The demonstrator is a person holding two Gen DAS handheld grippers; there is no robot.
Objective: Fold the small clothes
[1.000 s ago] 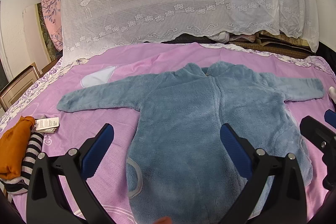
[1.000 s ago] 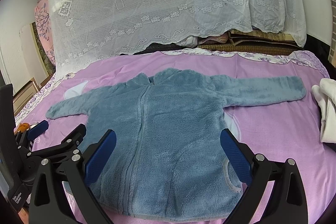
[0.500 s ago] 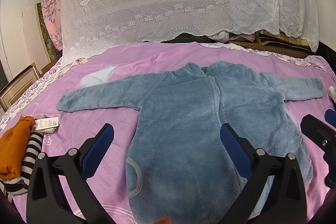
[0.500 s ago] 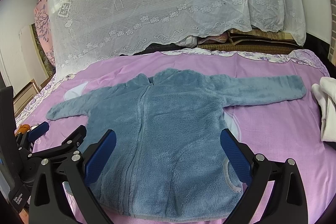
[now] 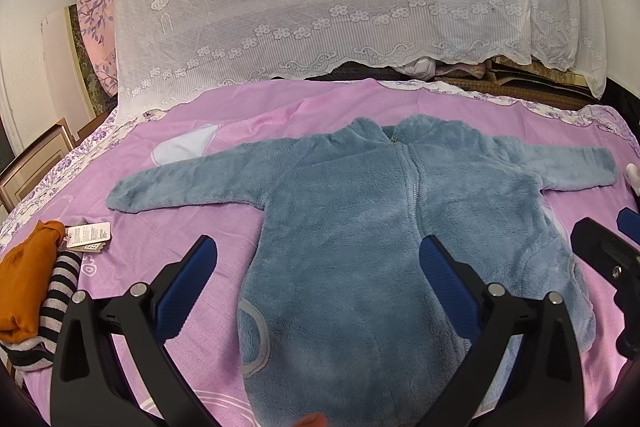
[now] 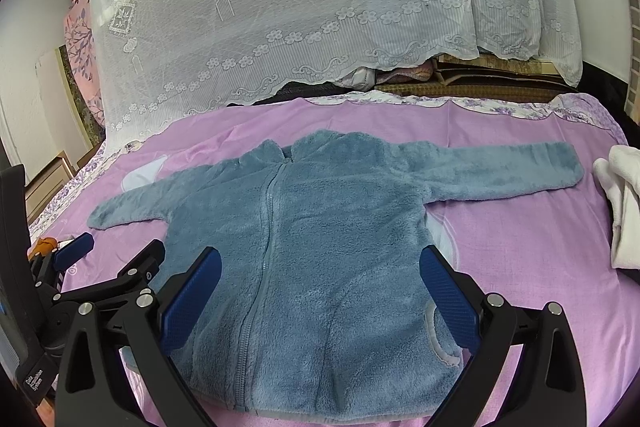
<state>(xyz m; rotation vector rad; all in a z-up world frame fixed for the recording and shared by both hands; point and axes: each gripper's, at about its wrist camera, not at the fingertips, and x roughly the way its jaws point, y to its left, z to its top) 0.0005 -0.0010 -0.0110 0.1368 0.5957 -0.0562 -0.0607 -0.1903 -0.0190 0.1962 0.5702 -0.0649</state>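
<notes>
While both tools gape, fleece jacket (image 6: 320,247) lies flat, purple sheet (image 6: 540,247) bordering.

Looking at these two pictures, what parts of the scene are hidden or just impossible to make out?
- Jacket hem: in the left view, cut off by the bottom edge and the left hand-held gripper; the right view shows it.
- Tag print: left view, too small to read.
- Striped garment: left view, partly under the orange garment.
- White cloth: right view, cut off by the lens edge.
- Items behind the lace cover: both views, mostly covered.
</notes>
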